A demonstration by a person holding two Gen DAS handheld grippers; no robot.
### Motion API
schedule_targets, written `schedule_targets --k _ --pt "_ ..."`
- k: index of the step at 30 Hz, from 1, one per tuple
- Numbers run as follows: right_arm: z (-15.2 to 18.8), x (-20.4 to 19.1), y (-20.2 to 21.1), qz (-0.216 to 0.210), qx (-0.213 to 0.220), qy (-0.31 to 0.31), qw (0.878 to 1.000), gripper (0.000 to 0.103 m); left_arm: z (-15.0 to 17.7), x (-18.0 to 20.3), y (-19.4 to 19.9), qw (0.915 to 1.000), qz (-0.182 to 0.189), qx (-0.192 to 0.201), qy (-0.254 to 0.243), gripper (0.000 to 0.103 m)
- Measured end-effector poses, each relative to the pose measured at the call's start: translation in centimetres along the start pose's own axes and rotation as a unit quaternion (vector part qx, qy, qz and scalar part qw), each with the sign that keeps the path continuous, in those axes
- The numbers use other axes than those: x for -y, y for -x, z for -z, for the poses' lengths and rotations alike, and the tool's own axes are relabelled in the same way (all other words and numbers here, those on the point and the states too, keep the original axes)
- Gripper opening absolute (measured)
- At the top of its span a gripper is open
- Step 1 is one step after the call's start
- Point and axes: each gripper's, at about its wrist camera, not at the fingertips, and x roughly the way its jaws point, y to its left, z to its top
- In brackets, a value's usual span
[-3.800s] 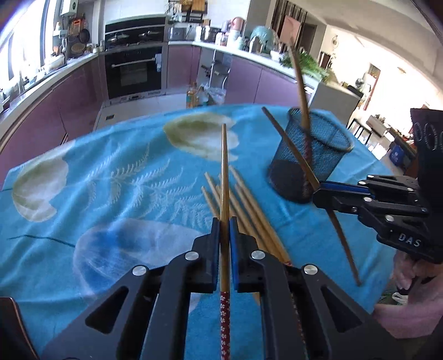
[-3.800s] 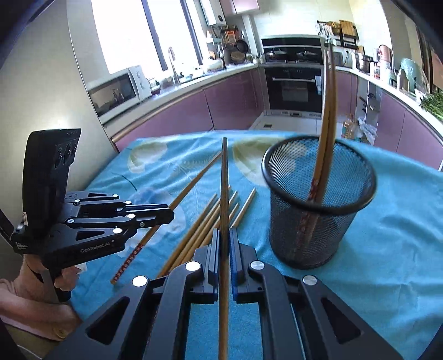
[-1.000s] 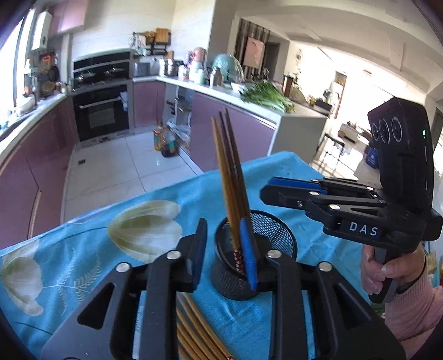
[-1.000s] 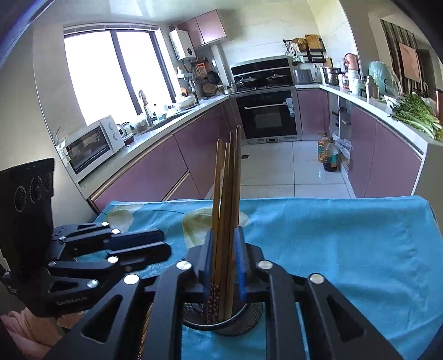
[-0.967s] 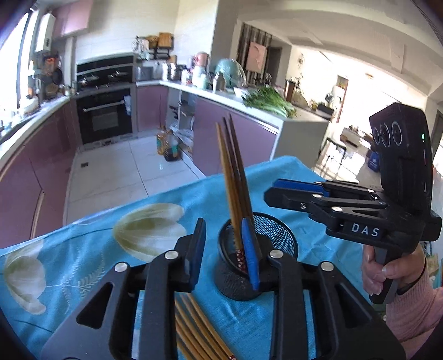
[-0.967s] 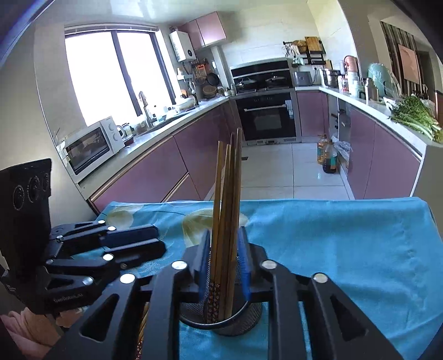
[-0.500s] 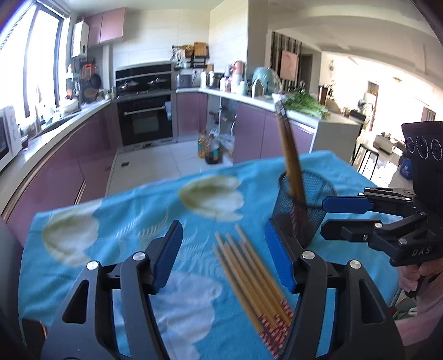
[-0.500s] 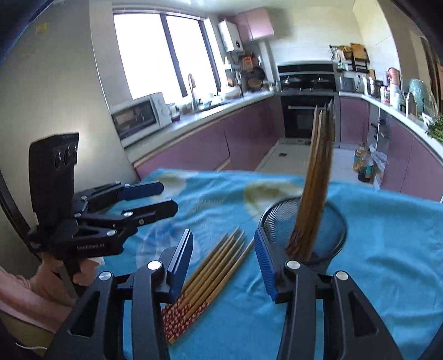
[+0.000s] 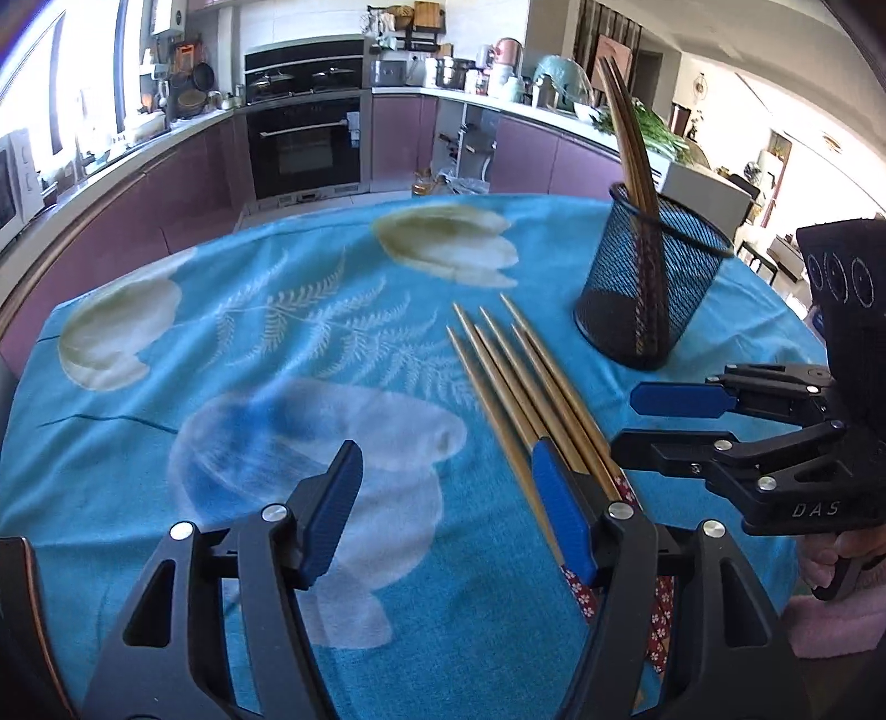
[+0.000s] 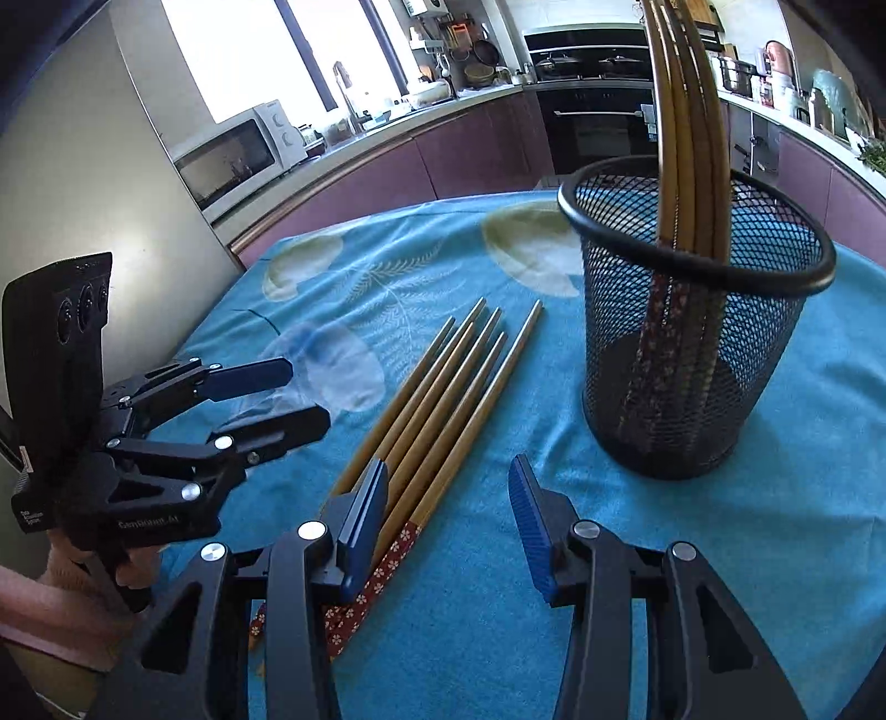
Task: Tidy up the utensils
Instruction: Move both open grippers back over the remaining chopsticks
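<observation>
Near the table's front edge | five loose bamboo chopsticks (image 9: 520, 382) point away toward black mesh cup (image 10: 692, 354) | my left claw (image 9: 443, 512) and right claw (image 10: 448, 512), just opened, empty, flank their patterned ends, about equally near.

You're working in strong daylight — it pours in from the window (image 10: 266, 50), which is blown out to plain white, and a second overexposed patch glares in the far room (image 9: 803, 111). The tablecloth (image 9: 221, 343) is evenly lit and sharp, with soft shadows. Your fisheye lenses bend the counter (image 10: 387, 144) into a curve, and the corners darken — the near gripper frames look slightly soft.
</observation>
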Motion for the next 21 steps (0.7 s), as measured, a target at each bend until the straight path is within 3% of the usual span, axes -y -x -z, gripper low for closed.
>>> schedule_targets --k 15,21 --pt "0.5 -1.0 -0.6 0.035 -0.013 0.026 0.999 0.042 0.4 1.2 -1.2 0.9997 0.006 -0.019 -0.016 0.061" --pt "0.5 -0.9 -0.5 0.044 -0.017 0.029 0.998 0.041 0.5 1.3 -1.9 0.9993 0.008 -0.03 -0.019 0.056"
